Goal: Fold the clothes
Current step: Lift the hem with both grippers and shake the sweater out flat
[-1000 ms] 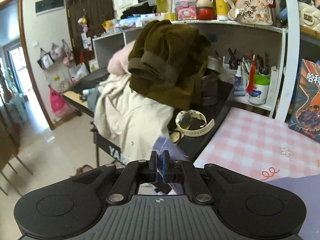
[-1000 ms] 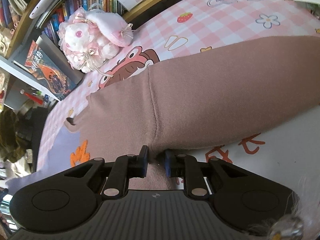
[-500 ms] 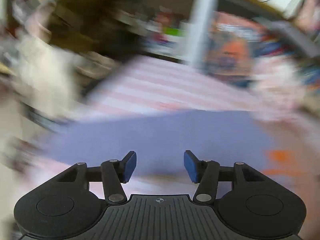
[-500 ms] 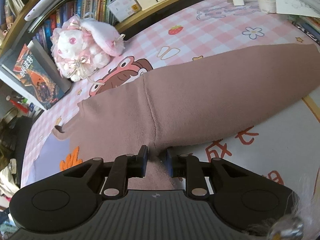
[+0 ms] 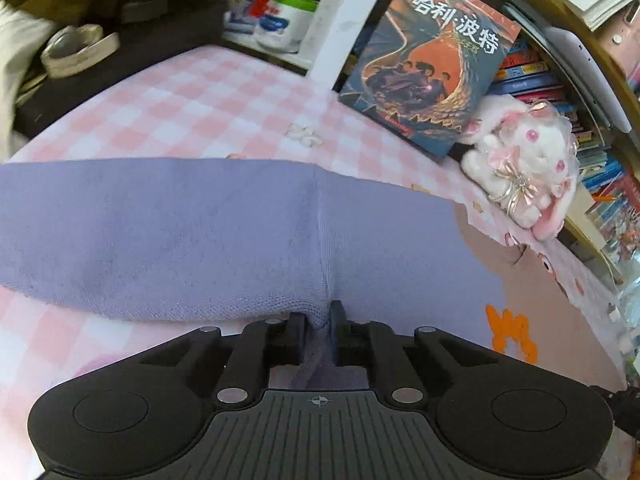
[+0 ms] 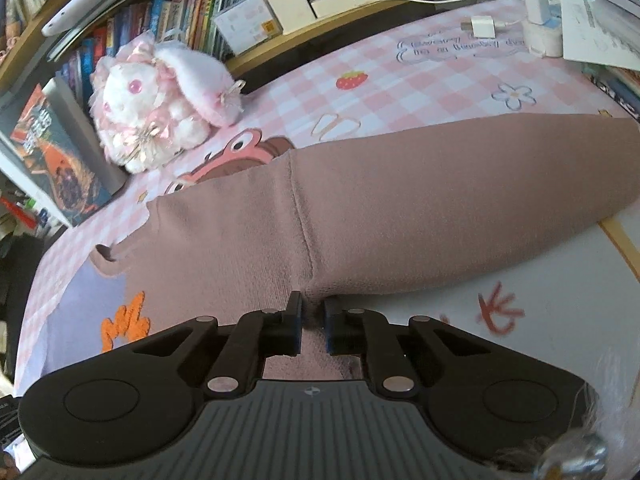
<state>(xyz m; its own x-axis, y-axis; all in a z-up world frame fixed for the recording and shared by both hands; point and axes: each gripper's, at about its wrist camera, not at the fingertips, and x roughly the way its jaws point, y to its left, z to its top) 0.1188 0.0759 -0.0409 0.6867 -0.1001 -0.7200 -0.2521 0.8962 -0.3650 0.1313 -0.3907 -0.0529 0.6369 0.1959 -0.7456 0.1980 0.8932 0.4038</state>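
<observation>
Left gripper (image 5: 319,316) closing on purple sleeve (image 5: 168,236), right gripper (image 6: 312,312) closing on brown sleeve (image 6: 440,208), both pinching fabric.

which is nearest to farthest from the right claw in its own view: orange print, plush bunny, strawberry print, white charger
1. orange print, low left of the right claw
2. plush bunny, upper left by the books
3. strawberry print, above on the checked cloth
4. white charger, far upper right

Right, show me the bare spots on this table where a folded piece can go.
Bare checked cloth lies between the purple sleeve and the black surface. More lies beyond the brown sleeve, toward the charger. The corner by the plush rabbit and book is crowded.
</observation>
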